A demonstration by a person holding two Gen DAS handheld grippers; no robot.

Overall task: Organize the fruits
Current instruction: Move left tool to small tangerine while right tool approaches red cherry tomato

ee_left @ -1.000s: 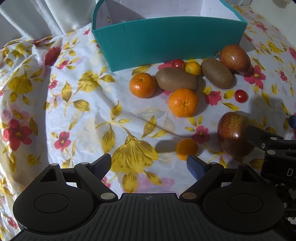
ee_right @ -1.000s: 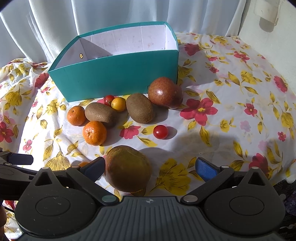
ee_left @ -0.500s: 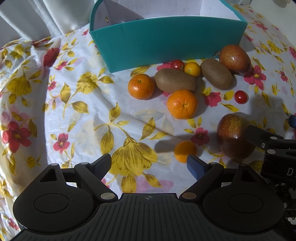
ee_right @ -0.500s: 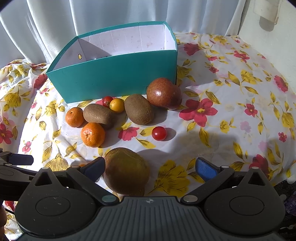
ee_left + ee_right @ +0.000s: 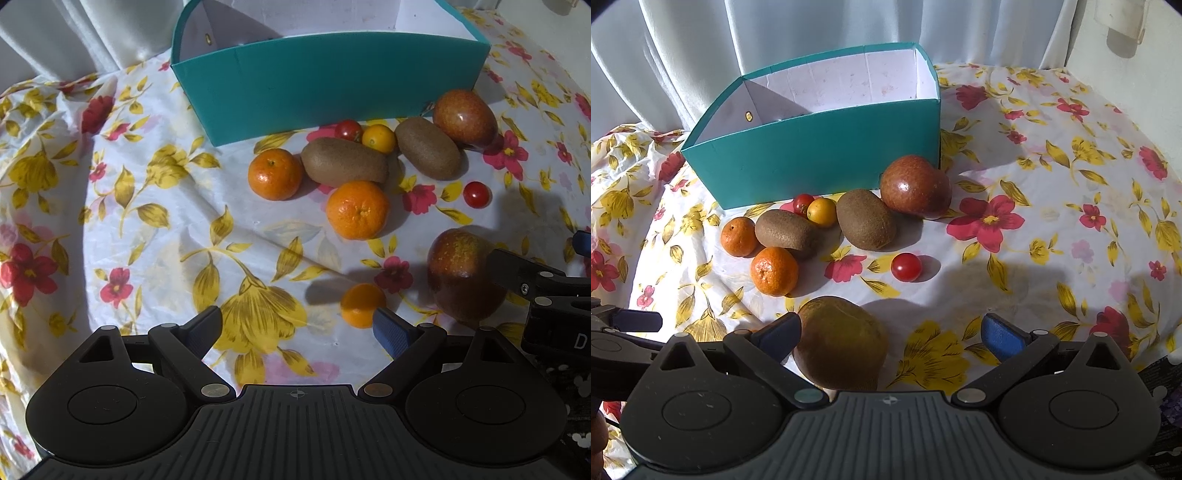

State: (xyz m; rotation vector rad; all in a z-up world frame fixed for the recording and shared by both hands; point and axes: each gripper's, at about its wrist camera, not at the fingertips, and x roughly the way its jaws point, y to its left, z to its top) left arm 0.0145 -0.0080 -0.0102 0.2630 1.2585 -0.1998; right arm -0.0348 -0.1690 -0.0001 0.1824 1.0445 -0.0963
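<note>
Here, both grippers' jaws stand spread: the right gripper (image 5: 891,332) around a reddish fruit (image 5: 840,341), the left gripper (image 5: 297,330) beside a small orange (image 5: 360,304).

One box (image 5: 827,155), two kiwis (image 5: 866,218) (image 5: 786,229), two apples (image 5: 915,186) (image 5: 841,343), three mandarins (image 5: 357,209) (image 5: 275,174) (image 5: 362,305), two red tomatoes (image 5: 905,266) (image 5: 802,203), and one yellow tomato (image 5: 822,212).

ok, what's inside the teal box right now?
No fruit shows in the teal box: only its white walls and a small stud are visible. Its front wall hides the floor, so something low could lie there unseen.
</note>
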